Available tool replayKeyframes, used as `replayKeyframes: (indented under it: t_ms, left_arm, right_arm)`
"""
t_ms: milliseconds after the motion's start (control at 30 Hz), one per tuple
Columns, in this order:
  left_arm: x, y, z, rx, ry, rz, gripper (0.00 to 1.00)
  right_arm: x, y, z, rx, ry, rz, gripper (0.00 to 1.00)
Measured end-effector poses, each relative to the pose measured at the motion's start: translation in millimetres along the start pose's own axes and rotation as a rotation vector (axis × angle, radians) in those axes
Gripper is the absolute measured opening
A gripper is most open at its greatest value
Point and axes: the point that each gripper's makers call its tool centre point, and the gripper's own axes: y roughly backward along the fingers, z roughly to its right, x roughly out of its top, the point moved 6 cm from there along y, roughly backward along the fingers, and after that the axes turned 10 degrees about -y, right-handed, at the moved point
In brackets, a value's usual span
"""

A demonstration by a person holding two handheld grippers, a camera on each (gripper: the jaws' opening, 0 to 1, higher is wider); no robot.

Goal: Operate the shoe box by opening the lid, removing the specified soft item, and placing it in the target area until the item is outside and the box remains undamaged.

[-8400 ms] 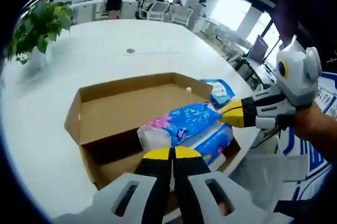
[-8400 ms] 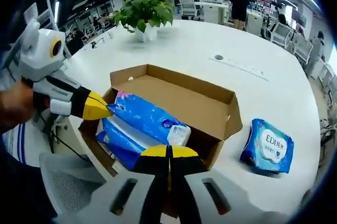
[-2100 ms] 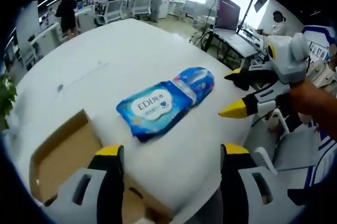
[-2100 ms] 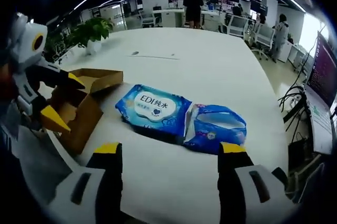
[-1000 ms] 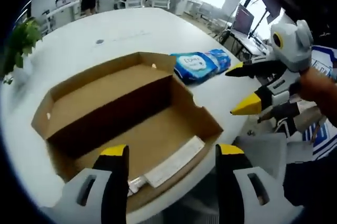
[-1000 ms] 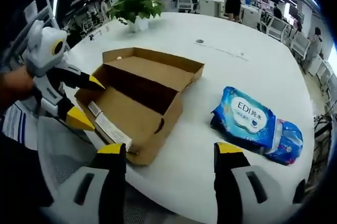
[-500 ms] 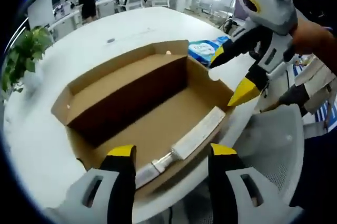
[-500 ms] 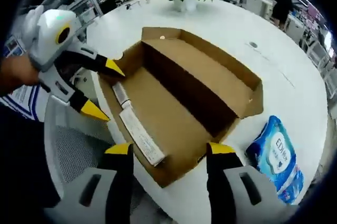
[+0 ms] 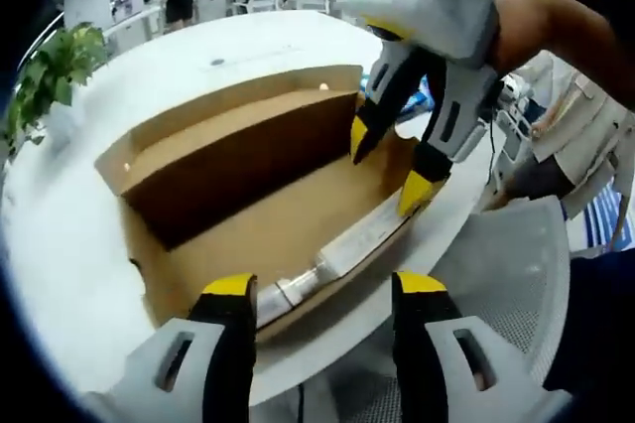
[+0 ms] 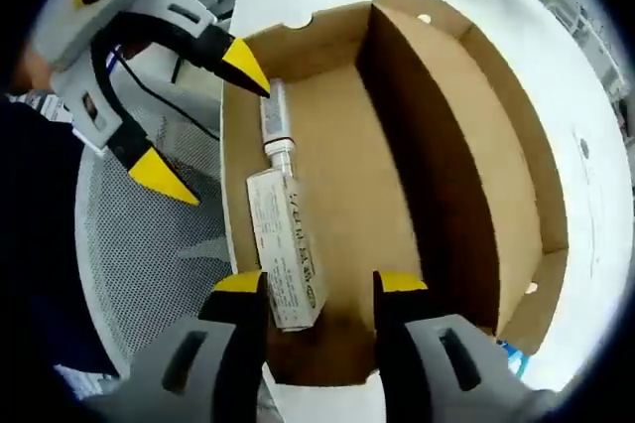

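- Left gripper view: the white table (image 9: pixel 60 234) curves off under the lower edge of the frame, bare around the shoe box (image 9: pixel 248 195).
- The box stands open at the table's near edge, its lid folded back.
- The right gripper (image 9: pixel 392 160) reaches down over the box's right end, jaws apart, one tip inside and one at the wall.
- The left gripper (image 9: pixel 319 289) is spread wide, holding nothing, just short of the near wall.
- A white carton (image 10: pixel 286 259) and a tube (image 10: pixel 275 125) lie against that wall.
- The blue soft pack (image 9: pixel 429 103) sits outside, mostly hidden behind the right gripper.
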Motion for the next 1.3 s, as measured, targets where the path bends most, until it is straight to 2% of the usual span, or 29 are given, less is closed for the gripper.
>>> replayKeyframes:
  t_ms: [33,167,267,400,700,833,1000,1133,1300]
  left_arm:
    - [-0.5,-0.2,0.8,-0.001,-0.003,-0.001,0.54]
    - [0.6,-0.8,0.4,-0.005,-0.004,0.001,0.54]
    - [1.9,-1.0,0.1,-0.008,-0.006,0.01,0.54]
    - [1.3,-3.7,-0.2,-0.017,0.006,0.009,0.54]
    - [1.1,-6.5,-0.9,-0.027,0.012,0.018,0.54]
    - [0.6,-5.7,-4.0,-0.026,0.011,0.017,0.53]
    - [-1.1,-5.7,-5.2,-0.029,0.011,0.016,0.53]
    - [-4.4,-7.7,-5.6,-0.034,0.017,0.01,0.53]
    - [-7.3,-6.5,-7.3,-0.033,0.031,0.014,0.53]
  right_arm:
    - [2.5,-1.2,1.0,-0.003,0.017,0.007,0.36]
    - [2.0,-9.4,2.9,-0.013,0.045,-0.04,0.35]
    - [2.4,-9.9,0.1,0.024,0.046,-0.057,0.3]
    - [2.5,-7.9,5.9,0.002,0.044,-0.054,0.35]
    - [2.5,-2.5,12.7,-0.026,0.035,-0.042,0.3]
    - [2.3,-2.7,6.5,-0.021,0.047,-0.056,0.28]
    - [3.3,-11.7,-6.4,0.025,0.083,-0.077,0.25]
    - [0.7,-22.0,-4.7,-0.014,0.135,-0.123,0.21]
    - [2.6,-30.0,-5.7,-0.026,0.151,-0.13,0.2]
